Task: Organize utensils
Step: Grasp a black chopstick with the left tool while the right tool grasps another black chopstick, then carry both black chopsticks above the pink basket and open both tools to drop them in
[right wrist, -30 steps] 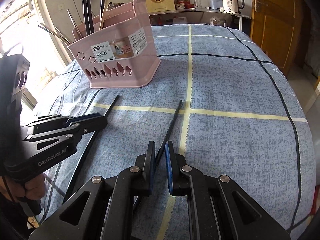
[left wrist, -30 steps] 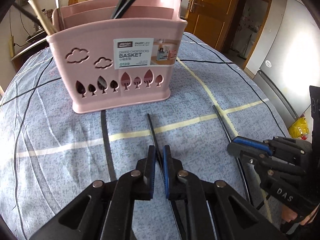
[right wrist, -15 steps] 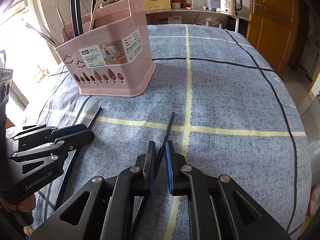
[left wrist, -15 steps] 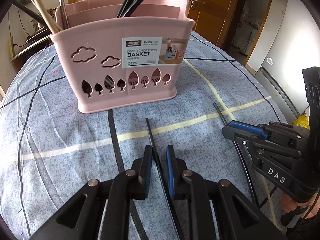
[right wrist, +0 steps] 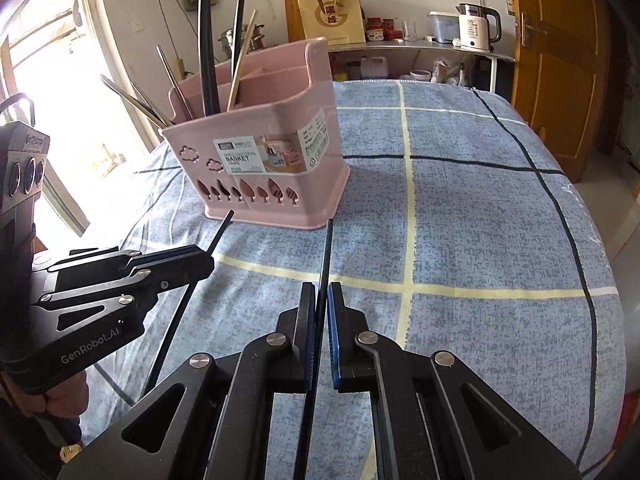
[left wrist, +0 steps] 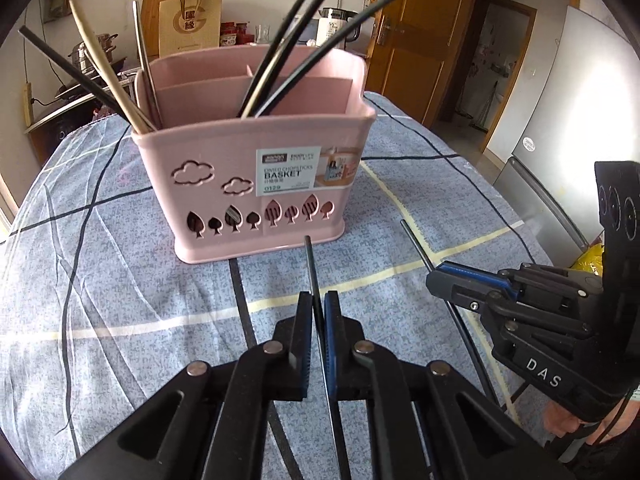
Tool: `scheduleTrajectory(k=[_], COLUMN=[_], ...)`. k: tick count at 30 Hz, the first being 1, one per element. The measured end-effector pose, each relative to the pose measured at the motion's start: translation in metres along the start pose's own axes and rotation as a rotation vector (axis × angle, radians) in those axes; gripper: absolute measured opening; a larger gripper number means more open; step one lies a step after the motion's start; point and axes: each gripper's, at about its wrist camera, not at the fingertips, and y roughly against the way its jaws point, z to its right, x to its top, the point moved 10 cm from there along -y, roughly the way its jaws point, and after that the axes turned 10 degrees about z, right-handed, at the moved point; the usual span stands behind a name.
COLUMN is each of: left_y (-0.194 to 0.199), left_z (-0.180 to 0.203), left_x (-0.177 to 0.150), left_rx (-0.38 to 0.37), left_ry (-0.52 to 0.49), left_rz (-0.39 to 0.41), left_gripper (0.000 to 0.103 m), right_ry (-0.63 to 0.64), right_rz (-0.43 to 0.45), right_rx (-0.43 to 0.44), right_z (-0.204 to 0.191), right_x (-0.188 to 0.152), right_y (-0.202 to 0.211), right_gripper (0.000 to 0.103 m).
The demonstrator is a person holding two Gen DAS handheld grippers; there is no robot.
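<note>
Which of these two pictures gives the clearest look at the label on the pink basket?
The left wrist view: the label faces that camera almost head-on on the pink basket, and the word BASKET is readable. The right wrist view shows the same label from farther off and at a slant, wrapping round the corner, its print harder to read.

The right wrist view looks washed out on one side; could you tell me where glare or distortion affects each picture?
Right wrist view: daylight from the window blows out the left edge, while the pink basket stays clearly lit. Left wrist view: glare whitens the refrigerator at right; the basket label is slightly soft. Both views: fisheye bends the tablecloth lines, and dark corners vignette.
</note>
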Motion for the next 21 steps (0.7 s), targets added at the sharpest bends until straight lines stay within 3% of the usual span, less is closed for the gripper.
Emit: scheduleTrajectory(k=[11,21], left_y=[0.066,0.094], left_z=[0.002,0.005], left_x=[0.049,0.08], left_rx=[-0.045,-0.049], left_ry=[-0.013,-0.044], left_rz=[0.161,0.249], left_gripper=[0.005,0.005], right_ry=[0.046,0.083], right_rz=[0.166,0.263], right_rx=[0.043,0.064], right_z=[-0.024,-0.04], right_x=[0.051,0.081], right_y=[0.048,0.077], right_gripper=[0.005,0.005])
